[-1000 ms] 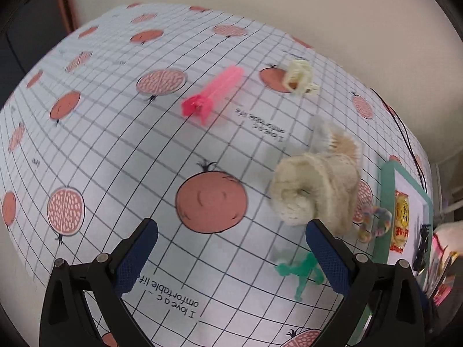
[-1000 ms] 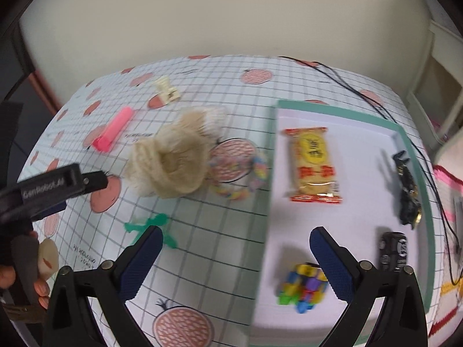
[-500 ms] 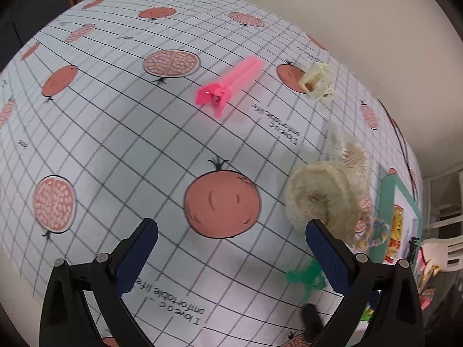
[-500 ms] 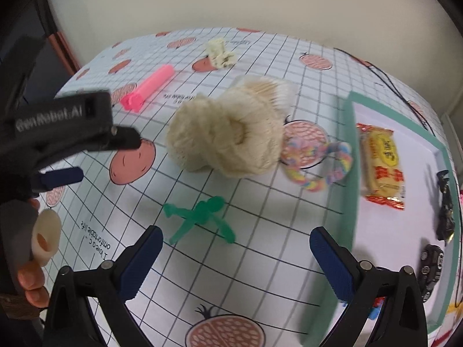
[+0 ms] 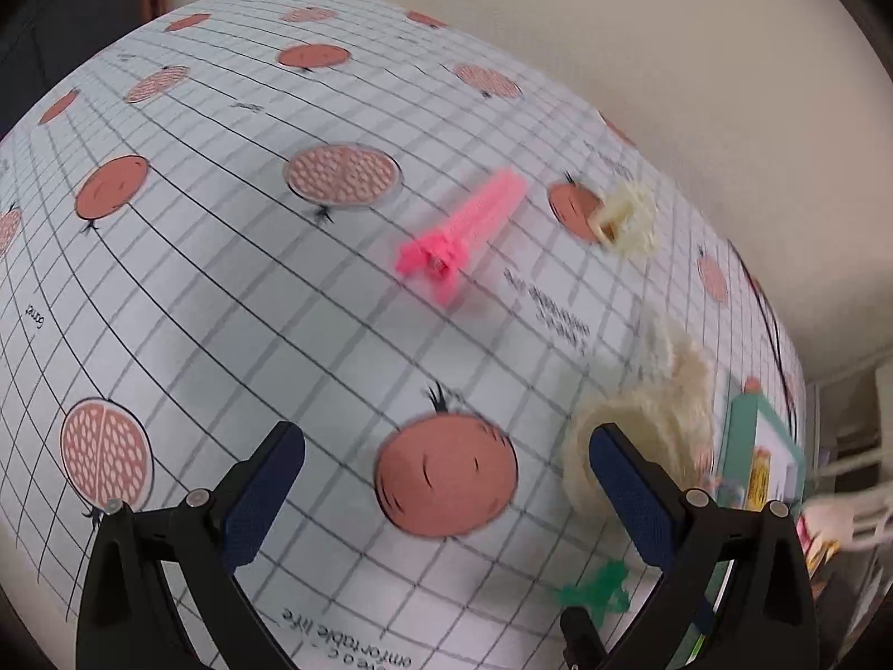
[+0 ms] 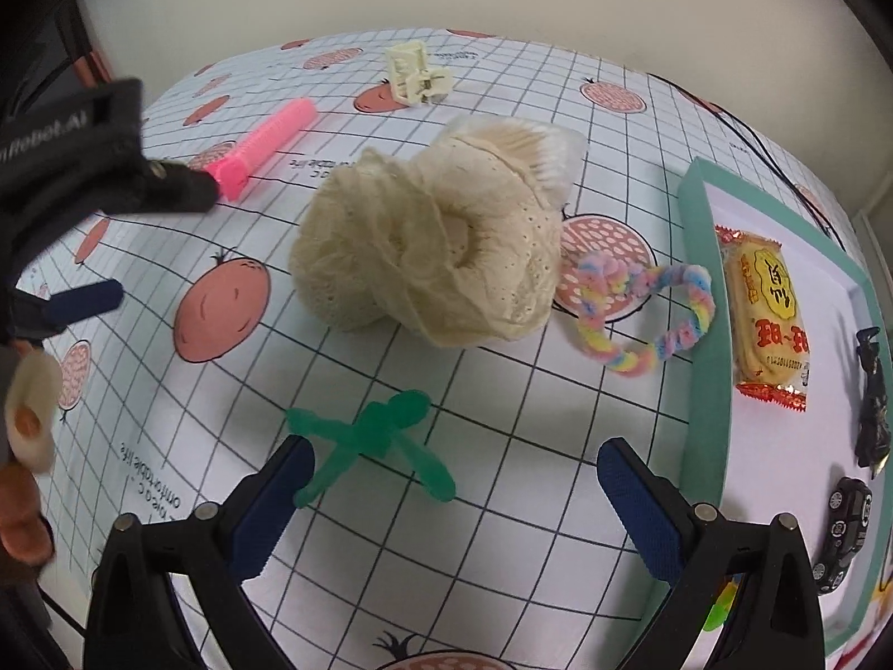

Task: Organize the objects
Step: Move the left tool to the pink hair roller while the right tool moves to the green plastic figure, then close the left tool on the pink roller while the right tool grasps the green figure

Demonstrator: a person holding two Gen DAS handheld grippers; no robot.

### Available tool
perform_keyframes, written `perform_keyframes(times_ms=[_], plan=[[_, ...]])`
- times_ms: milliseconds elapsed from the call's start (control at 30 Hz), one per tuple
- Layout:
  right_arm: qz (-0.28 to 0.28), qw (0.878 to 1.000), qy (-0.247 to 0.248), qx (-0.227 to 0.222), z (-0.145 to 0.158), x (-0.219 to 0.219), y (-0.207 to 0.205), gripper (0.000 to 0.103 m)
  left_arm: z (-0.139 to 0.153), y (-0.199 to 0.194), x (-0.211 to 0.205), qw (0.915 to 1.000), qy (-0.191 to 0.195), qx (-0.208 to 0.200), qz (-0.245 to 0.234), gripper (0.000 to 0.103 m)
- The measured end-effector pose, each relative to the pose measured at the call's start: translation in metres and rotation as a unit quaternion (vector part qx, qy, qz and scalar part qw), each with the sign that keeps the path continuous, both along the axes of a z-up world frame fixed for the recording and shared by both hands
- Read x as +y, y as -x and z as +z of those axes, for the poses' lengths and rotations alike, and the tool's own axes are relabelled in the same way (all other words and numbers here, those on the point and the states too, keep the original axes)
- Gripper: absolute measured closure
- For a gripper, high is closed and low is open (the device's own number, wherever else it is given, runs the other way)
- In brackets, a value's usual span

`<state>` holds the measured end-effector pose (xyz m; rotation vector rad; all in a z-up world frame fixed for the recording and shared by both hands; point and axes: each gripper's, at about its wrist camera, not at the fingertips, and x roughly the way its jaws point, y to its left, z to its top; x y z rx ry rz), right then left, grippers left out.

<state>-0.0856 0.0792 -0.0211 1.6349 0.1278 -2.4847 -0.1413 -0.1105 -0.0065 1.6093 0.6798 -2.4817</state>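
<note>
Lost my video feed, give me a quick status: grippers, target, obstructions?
Right gripper open, over green figure. Left gripper open, empty. Cream mesh pouf and pastel loop beside tray. Nothing blocking.

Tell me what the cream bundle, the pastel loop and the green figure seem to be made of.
Cream bundle: soft openwork fabric, likely lace or knit; small holes and limp folds show. Pastel loop: fuzzy twisted chenille or pipe-cleaner stems; fluffy matte pile. Green figure: translucent plastic, probably moulded; smooth, slightly glossy, light passes through.
</note>
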Motion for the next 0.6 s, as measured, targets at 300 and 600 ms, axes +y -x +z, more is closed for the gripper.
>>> perform_keyframes(times_ms=[300,600], plan=[[0.008,1.0,0.001,0.003,0.0,0.0,0.006,0.004,-0.002,0.031,-0.006,0.9974,0.065,0.022,-0.024,0.003],[0.032,0.999,0.01,-0.002,0.003,-0.006,0.003,0.022,-0.016,0.059,0.009,0.9925,0.104,0.012,-0.062,0.034]])
